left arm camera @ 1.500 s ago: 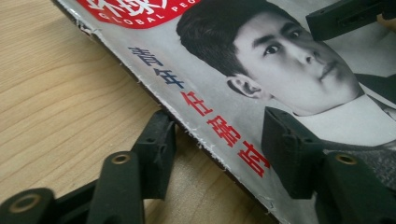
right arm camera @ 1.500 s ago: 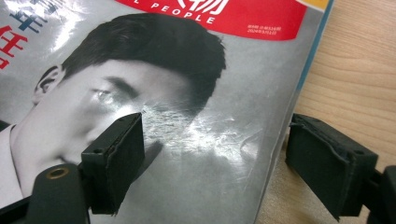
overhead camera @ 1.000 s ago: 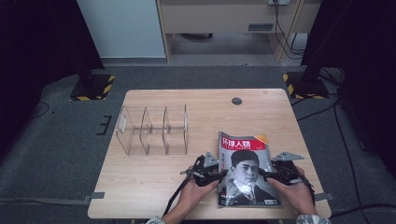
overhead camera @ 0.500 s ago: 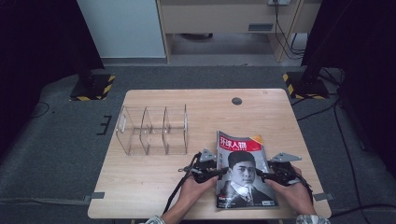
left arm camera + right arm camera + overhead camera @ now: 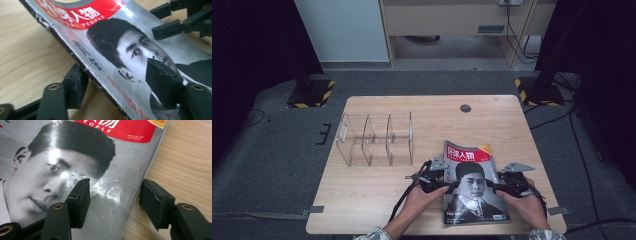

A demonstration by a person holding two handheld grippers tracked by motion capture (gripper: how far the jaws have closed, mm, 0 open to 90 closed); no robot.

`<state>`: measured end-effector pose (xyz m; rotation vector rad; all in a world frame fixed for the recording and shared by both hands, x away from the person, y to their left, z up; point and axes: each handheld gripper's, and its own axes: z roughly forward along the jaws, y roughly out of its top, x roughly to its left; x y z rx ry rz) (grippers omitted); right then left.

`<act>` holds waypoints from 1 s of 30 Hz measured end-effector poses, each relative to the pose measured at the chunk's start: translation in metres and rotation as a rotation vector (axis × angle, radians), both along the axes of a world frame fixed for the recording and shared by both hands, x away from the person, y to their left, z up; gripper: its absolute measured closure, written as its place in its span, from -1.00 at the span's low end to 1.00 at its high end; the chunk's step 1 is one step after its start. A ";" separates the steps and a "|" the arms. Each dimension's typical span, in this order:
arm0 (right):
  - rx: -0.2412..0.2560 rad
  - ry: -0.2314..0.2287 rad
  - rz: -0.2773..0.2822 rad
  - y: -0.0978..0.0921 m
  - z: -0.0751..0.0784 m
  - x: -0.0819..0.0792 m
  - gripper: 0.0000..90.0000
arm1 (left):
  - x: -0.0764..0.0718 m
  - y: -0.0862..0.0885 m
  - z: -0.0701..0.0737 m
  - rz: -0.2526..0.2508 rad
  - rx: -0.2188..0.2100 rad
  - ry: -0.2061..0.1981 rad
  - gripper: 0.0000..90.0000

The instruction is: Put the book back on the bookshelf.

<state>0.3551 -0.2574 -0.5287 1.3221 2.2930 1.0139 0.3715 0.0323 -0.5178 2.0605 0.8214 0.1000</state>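
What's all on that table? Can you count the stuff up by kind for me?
Magazine: 1
Clear plastic organizer with compartments: 1
Hand-held grippers: 2, the left gripper and right gripper, one at each side edge of the magazine
Round dark grommet in the tabletop: 1
Total: 5

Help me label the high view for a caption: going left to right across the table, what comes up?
Clear organizer → left gripper → magazine → right gripper.
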 end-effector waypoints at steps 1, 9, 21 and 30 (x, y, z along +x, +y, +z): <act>0.000 0.002 -0.001 0.000 0.000 0.000 -0.07 | 0.002 -0.001 0.001 -0.009 0.005 0.000 -0.30; 0.006 -0.005 -0.003 0.000 -0.001 0.001 -0.06 | 0.013 -0.017 0.015 -0.038 0.034 -0.011 -0.41; 0.018 -0.006 -0.016 0.002 -0.002 0.009 -0.15 | 0.035 -0.014 0.023 0.000 0.070 0.011 -0.42; 0.058 -0.037 -0.027 -0.002 -0.006 0.016 -0.15 | 0.055 -0.020 0.016 0.010 0.080 0.050 -0.52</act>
